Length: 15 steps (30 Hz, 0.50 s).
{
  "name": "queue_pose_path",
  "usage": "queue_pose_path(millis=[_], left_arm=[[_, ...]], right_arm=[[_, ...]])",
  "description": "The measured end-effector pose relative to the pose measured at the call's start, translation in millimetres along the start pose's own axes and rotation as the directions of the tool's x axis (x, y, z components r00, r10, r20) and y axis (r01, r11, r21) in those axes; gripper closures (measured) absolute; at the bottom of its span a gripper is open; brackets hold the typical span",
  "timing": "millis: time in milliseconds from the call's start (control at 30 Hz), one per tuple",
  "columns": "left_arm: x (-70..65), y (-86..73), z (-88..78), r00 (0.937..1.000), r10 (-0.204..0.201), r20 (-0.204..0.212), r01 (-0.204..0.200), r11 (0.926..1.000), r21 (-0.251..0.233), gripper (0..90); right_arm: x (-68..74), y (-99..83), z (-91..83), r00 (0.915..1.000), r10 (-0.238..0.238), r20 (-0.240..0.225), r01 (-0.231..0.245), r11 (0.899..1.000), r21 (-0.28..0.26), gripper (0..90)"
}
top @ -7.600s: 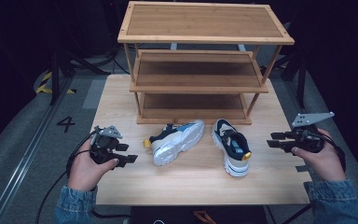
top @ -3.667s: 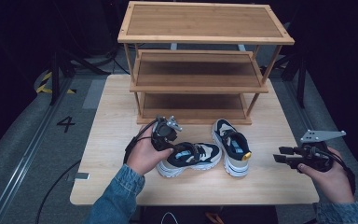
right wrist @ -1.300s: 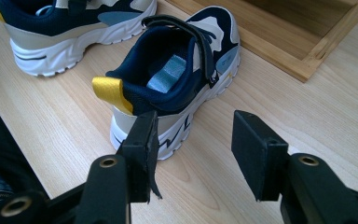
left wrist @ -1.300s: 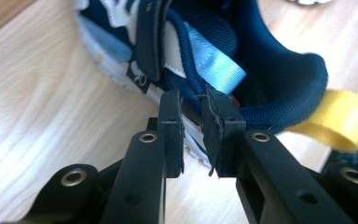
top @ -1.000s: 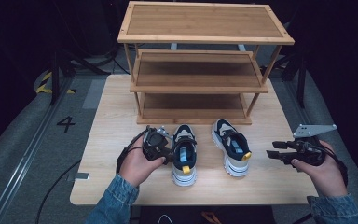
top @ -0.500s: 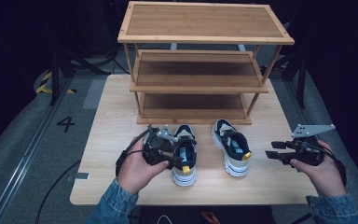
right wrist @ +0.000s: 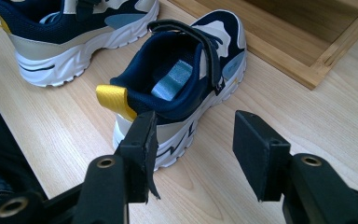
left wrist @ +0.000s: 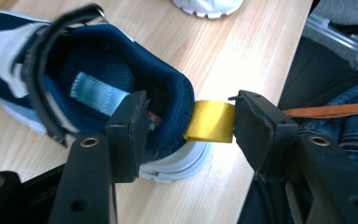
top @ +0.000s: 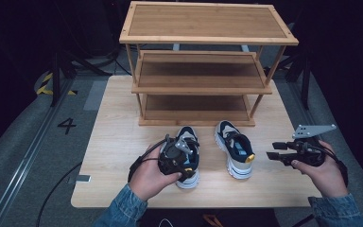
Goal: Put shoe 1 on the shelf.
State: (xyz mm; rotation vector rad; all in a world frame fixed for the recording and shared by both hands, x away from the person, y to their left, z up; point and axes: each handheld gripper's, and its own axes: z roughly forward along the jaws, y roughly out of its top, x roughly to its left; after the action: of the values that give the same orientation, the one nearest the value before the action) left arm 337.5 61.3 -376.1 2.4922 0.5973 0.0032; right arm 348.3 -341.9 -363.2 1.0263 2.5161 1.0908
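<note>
- The left gripper (left wrist: 189,126), jaws just opening, straddles the heel of the left navy-and-white strapped sneaker (left wrist: 93,88); yellow heel loop (left wrist: 210,120) lies between them, pads not pressing.
- The right gripper (right wrist: 193,140) is open beside the right matching sneaker (right wrist: 186,79), empty.
- Both sneakers stand on the pale wooden table (top: 118,142); the left gripper partly hides the left one in the high view.

A light wooden table (top: 118,142) holds a 3-level wooden shoe rack (top: 203,85) and 2 blue-and-white shoes (top: 234,149), side by side.
</note>
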Motion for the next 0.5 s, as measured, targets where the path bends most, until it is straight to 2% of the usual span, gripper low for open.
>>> queue_pose_path(millis=[33, 133, 267, 400, 467, 500], left_arm=[[2.5, 0.5, 7.7, 0.9999, -0.003, 0.015, 0.003, 0.9999, 0.010, 45.8], [5.6, 1.5, 16.5, 0.9994, -0.008, 0.032, 0.008, 0.9998, 0.019, 46.7], [9.0, 1.8, 22.9, 0.9990, -0.011, 0.044, 0.010, 0.9996, 0.028, 49.2], [11.3, 1.0, 28.8, 0.9990, -0.015, 0.041, 0.014, 0.9997, 0.021, 55.7], [12.6, 0.8, 30.1, 0.9978, -0.019, 0.063, 0.017, 0.9996, 0.024, 60.2], [12.7, 1.1, 30.4, 0.9977, -0.017, 0.066, 0.016, 0.9996, 0.022, 65.1]], right_arm=[[0.2, 0.1, 0.3, 1.0000, -0.001, 0.000, 0.001, 1.000, 0.001, 50.6], [0.9, 0.4, 0.4, 1.0000, -0.003, -0.001, 0.003, 1.000, 0.004, 50.4], [0.4, 0.0, 1.1, 1.0000, -0.001, -0.001, 0.001, 1.000, 0.006, 50.3], [0.9, -0.4, 2.7, 1.0000, -0.002, -0.005, 0.002, 1.000, 0.008, 50.1], [1.9, 0.6, 2.0, 1.0000, -0.005, -0.007, 0.005, 1.000, 0.006, 50.0], [2.5, 0.5, 1.5, 0.9999, -0.010, -0.007, 0.010, 1.000, 0.006, 50.0]])
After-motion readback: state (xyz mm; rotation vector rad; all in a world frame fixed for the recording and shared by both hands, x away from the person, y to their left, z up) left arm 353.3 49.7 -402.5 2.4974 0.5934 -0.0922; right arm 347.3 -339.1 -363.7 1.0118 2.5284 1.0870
